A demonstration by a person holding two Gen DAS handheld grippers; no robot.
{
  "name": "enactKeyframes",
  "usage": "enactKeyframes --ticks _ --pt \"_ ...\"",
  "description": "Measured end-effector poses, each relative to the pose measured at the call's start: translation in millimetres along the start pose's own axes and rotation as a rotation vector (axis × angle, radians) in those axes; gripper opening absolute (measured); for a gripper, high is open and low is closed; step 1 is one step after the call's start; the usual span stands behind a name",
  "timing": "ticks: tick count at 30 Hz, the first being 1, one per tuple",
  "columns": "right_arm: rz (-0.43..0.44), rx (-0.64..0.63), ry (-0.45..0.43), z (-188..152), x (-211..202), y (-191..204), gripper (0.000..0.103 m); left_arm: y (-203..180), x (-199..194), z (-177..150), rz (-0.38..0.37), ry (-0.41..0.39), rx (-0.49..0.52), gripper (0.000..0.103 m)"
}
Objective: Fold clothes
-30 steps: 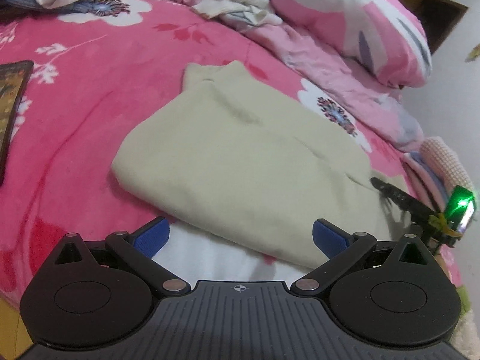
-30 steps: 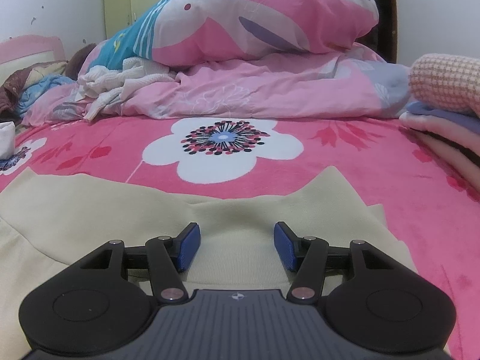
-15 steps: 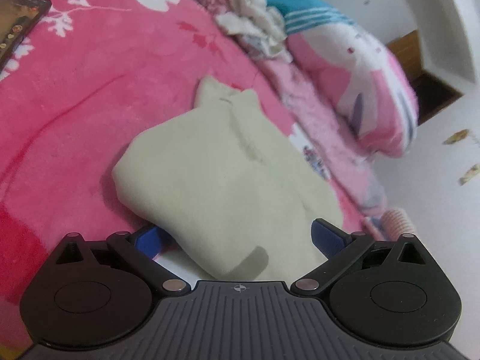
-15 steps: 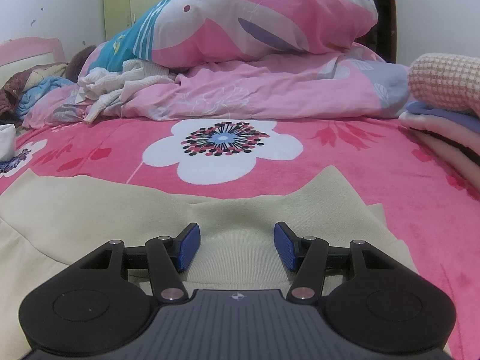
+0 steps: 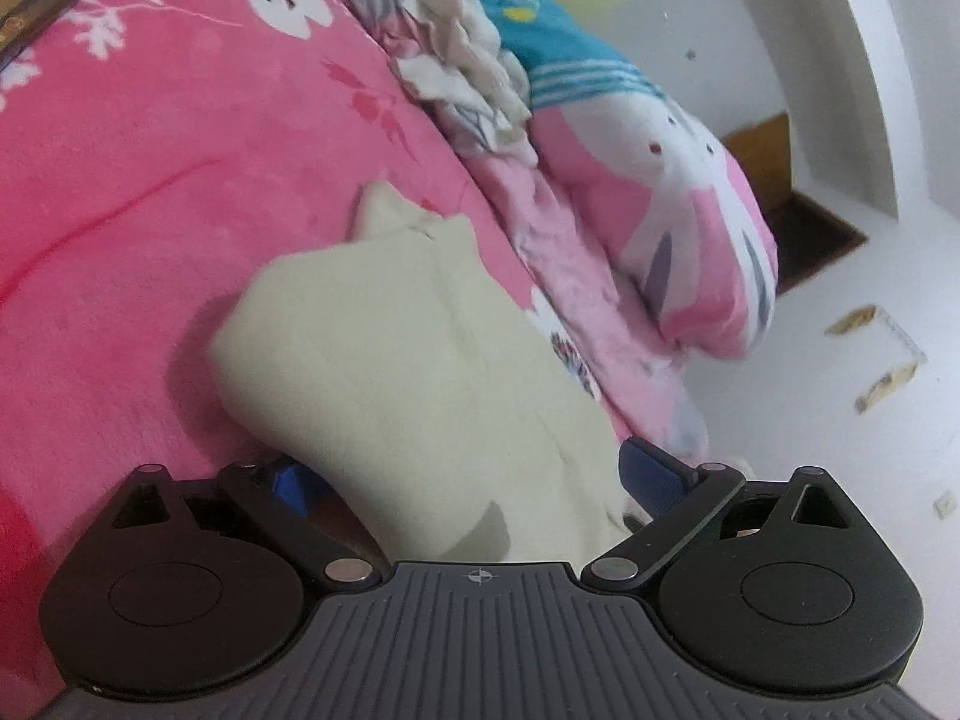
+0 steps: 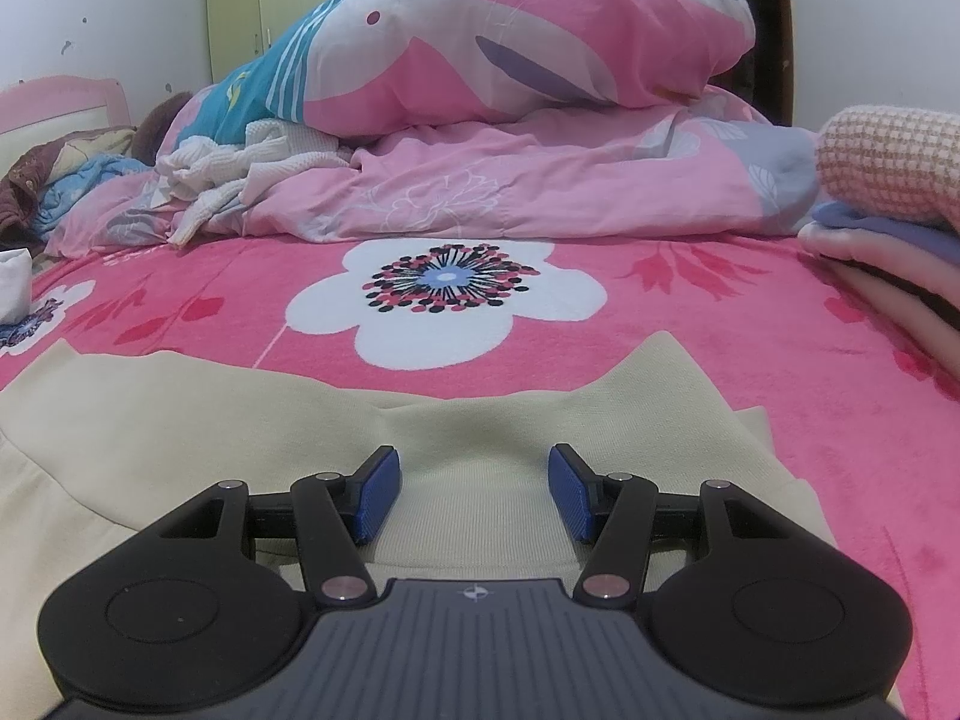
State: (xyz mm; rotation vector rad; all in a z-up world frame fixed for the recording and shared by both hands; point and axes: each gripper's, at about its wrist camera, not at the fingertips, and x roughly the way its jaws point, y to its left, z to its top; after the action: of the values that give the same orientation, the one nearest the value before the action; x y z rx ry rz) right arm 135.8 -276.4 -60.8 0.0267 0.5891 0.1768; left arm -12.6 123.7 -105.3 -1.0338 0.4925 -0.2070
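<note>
The cream-coloured soft knit garment lies partly folded on the pink fleece bed blanket with white flowers, its two pointed corners toward the heaped bedding.

In the left wrist view, at the far left edge, a dark flat rectangular object rests on the blanket, well apart from the garment. The garment fills the middle, and its near end bulges up between the fingers of the left gripper, whose blue pads are spread wide; the left pad is half hidden under the cloth, so the tongs are released around the fabric, not pinching it. Beyond the garment sit a crumpled white knit cloth, a pale pink quilt and, to the right, a large pink, white and teal pillow.

In the right wrist view, a brown garment lies at the far left by the headboard. In the middle the right gripper hovers low over the cream garment's ribbed band, its blue pads apart and clasping nothing. A big white flower print lies just past the garment's edge. At the far right is a stack of folded clothes, topped by a pink checked knit.
</note>
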Motion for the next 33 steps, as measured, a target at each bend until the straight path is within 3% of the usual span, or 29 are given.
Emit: enactKeyframes --ticks 4,7,13,15,17,20,21,25,33 --pt "0.001 0.001 0.000 -0.2 0.0 -0.6 0.058 -3.4 -0.7 -3.0 -0.028 0.011 -0.015 0.100" --pt "-0.001 -0.001 0.001 0.1 0.0 -0.1 0.058 2.2 9.7 5.6 -0.053 -0.038 -0.047 0.100" --pt "-0.001 -0.002 0.002 0.6 0.7 -0.1 0.058 -10.1 37.7 12.1 -0.022 -0.091 0.072 0.097" --pt "0.000 -0.001 0.001 0.5 0.8 -0.3 0.058 -13.6 44.1 13.6 -0.009 -0.098 0.099 0.087" --pt "0.001 0.001 -0.001 0.6 1.0 -0.2 0.058 -14.6 48.6 15.4 0.011 -0.098 0.111 0.061" --pt "0.001 0.001 -0.002 0.3 0.7 -0.2 0.058 -14.9 50.8 17.6 0.045 -0.097 0.133 0.033" --pt "0.001 0.001 -0.002 0.2 0.5 -0.1 0.058 -16.5 50.5 18.1 0.053 -0.100 0.146 0.029" --pt "0.002 0.004 -0.006 -0.1 0.0 -0.4 0.058 -38.5 48.2 17.0 0.055 -0.126 0.245 0.020" --pt "0.013 0.006 -0.004 2.1 -2.4 -1.4 0.059 -109.8 51.6 2.5 -0.045 -0.154 0.477 0.018"
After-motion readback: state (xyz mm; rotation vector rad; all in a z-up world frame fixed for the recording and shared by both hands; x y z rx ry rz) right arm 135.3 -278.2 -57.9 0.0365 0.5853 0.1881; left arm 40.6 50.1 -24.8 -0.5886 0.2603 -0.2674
